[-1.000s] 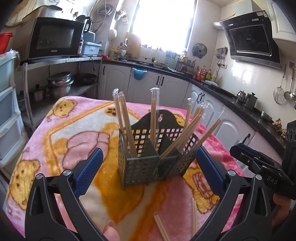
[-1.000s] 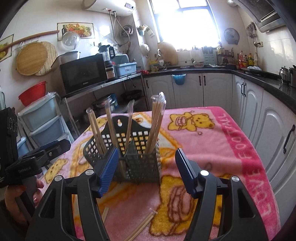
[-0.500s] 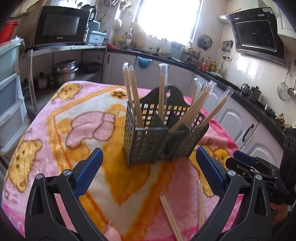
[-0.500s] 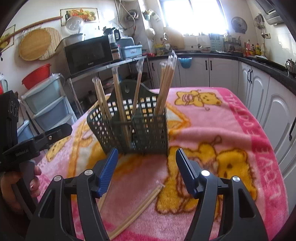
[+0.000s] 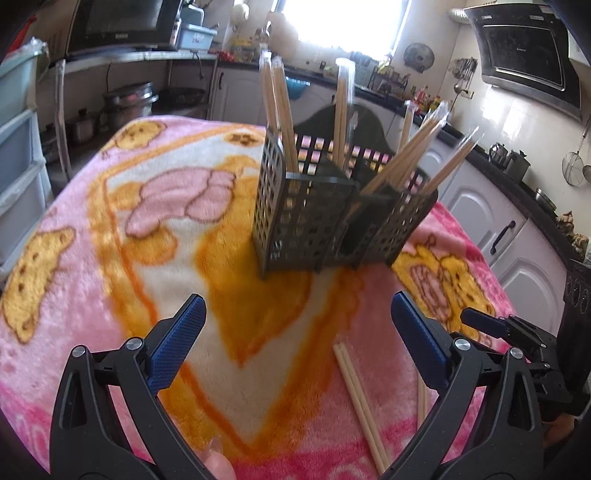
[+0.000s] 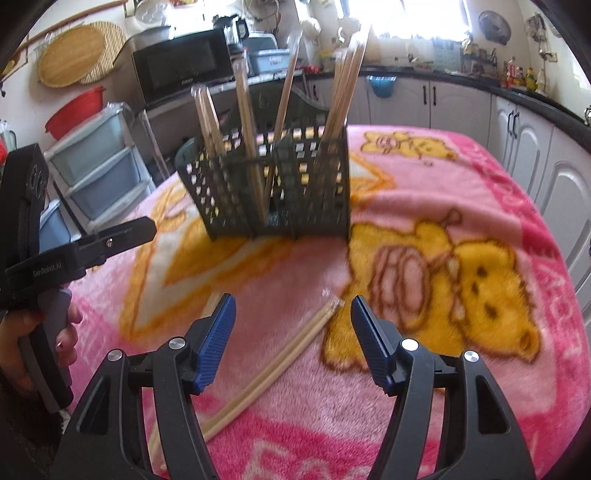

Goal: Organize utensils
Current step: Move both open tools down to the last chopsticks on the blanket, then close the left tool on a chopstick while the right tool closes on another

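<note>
Here, wrapped chopstick pair (image 6: 280,365) flat on blanket (image 6: 498,206), both grippers' fingers (image 6: 218,347) wide, empty

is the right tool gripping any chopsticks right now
No, the right tool is open and empty; the wrapped chopstick pair lies loose on the blanket between its fingers.

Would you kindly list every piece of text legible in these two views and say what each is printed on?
"GenRobot.AI": on the black body of the left gripper, seen from the right wrist view.
Microwave brand under its door: too blurred to read.
Range hood logo: too small to read.
Red lettering along the pink blanket edge: blurred, unreadable.
Label on the blue-grey tub: unreadable.
</note>
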`<state>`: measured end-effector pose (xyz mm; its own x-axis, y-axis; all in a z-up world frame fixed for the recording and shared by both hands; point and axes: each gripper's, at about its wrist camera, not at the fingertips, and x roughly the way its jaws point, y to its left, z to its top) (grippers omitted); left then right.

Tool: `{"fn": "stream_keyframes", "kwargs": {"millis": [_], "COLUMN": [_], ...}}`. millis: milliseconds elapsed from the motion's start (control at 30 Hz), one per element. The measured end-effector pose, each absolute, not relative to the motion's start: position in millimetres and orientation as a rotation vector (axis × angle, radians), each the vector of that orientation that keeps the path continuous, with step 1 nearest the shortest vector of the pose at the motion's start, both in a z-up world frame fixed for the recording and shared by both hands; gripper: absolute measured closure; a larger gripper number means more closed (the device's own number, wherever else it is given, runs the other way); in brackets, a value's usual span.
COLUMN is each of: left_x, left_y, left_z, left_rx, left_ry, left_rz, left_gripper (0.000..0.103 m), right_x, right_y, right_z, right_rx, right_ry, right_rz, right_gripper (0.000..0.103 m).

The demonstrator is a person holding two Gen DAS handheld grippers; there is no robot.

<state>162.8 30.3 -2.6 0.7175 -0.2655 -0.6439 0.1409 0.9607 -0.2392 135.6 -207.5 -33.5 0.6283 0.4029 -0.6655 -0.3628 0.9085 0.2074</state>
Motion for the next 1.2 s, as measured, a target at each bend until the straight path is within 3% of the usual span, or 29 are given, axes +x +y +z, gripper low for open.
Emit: {"fn": "stream_keyframes", "kwargs": {"millis": [133,300,400,533,733,1000,1200], "left_x": [164.8,166.2,168.2,173.2,187.2,203.9,208.2], "left_y": [33.4,30.1,25.9,15.2,-2.3,-11.6,-13.5], "left_z": [-17.6,-33.2,-42.3,-53.2,-58.0,-60.9,-61.2], "left_rx": [-0.214,-0.243,-0.282,-0.311,-0.253,-0.183,-0.159], "left_ry": [0.788,0.85,0.895,0.948,0.973,0.978,0.968], "left_rz": [-0.248,-0.3,-0.358,-0.427,-0.425,-0.396,-0.399], "left_gripper": [0.012,0.046,0.058,0.061,0.066,0.093,0.097], "right_x": [139.6,151.6,159.8,170.6,183.8,197.1,205.2], "right_y": [-205.0,-208.8,-211.3,-212.5,-210.7,-208.1,-204.5], "right_z": [-43.4,-54.5,-59.2,-64.0,-67.7,-70.0,-69.6], "right_rx": [0.048,0.086,0.115,0.139,0.155,0.157,0.13], "right_ry": [0.821,0.874,0.9,0.923,0.943,0.959,0.957], "right_rz": [0.445,0.433,0.428,0.427,0.42,0.402,0.372], "right_gripper": [0.051,0.057,0.062,0.07,0.072,0.077,0.085]}}
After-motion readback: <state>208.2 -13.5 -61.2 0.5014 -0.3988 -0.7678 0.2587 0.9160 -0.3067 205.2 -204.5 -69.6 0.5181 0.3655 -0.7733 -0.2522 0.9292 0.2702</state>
